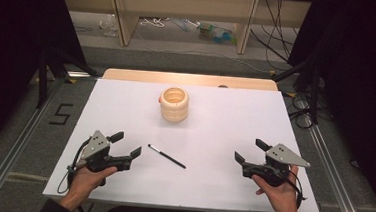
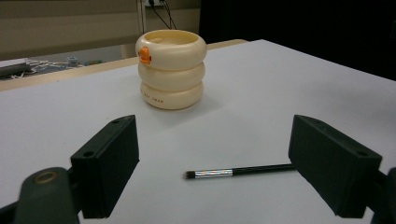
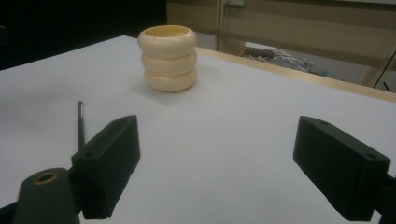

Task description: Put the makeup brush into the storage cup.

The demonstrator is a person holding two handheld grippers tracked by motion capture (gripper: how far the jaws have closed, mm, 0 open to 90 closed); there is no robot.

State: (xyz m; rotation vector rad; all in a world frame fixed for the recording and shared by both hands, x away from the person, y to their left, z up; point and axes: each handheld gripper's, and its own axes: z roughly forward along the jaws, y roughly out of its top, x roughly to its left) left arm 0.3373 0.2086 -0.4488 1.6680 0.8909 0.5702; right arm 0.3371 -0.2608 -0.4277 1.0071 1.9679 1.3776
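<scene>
both grippers spread wide, left gripper (image 1: 127, 145), right gripper (image 1: 249, 150), brush (image 1: 167, 156) between, cream holder (image 1: 174, 104) beyond

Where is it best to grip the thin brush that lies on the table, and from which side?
Probably the brush by its black handle near the middle, from straight above with the jaws across its length: it lies flat, thin, nearer the open left gripper.

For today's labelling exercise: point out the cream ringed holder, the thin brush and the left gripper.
cream ringed holder (image 1: 174, 105), high view, on its side wall.
thin brush (image 2: 214, 173), left gripper view, on its silver ferrule.
left gripper (image 1: 126, 144), high view, midway between its fingertips.
</scene>
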